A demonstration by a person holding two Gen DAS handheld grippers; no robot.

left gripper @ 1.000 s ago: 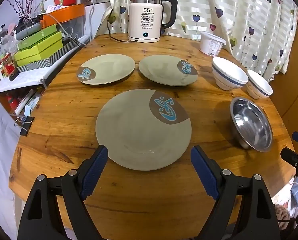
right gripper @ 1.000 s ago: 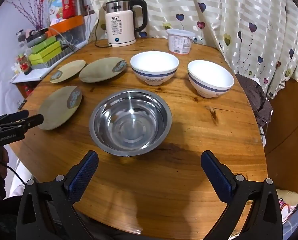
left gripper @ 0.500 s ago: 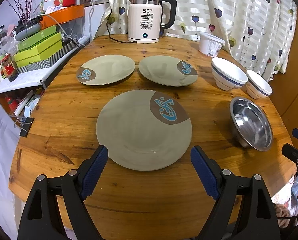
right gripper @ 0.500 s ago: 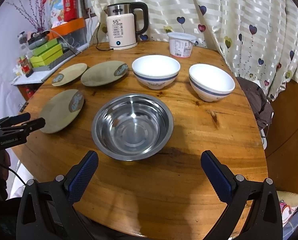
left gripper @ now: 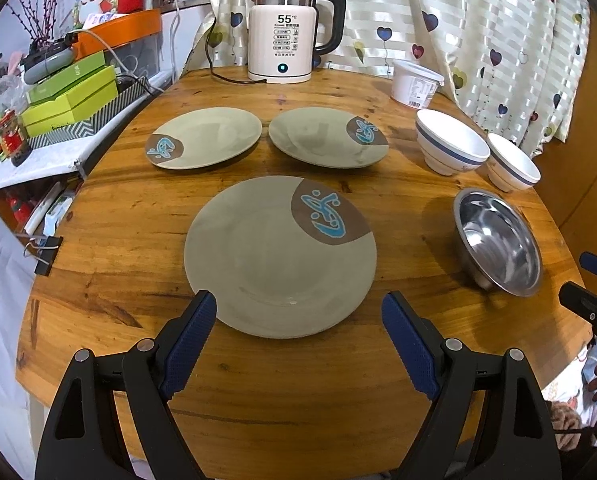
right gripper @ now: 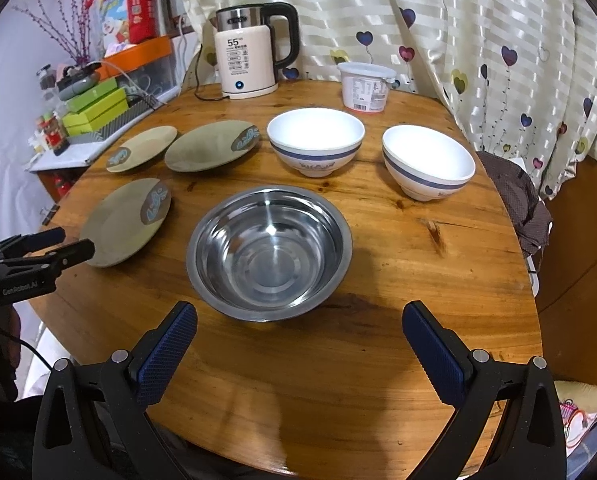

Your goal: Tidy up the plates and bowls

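Three flat, olive-grey plates, each with a brown patch bearing a blue figure at the rim, lie face up on the table: the near plate (left gripper: pixel 278 256), the far-left plate (left gripper: pixel 204 137) and the far-right plate (left gripper: pixel 327 136), the far two just beside each other. To their right an empty steel bowl (right gripper: pixel 269 252) sits upright, and beyond it stand two white bowls with a blue band, the left one (right gripper: pixel 315 140) and the right one (right gripper: pixel 428 162), apart, both upright and empty.

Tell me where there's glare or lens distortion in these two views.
Left wrist view: fisheye bends the round table edge, dark corners, bright glints inside the steel bowl. Right wrist view: same barrel bend, white bowl interior nearly blown out, steel bowl shows streaky reflections; all stays sharp.
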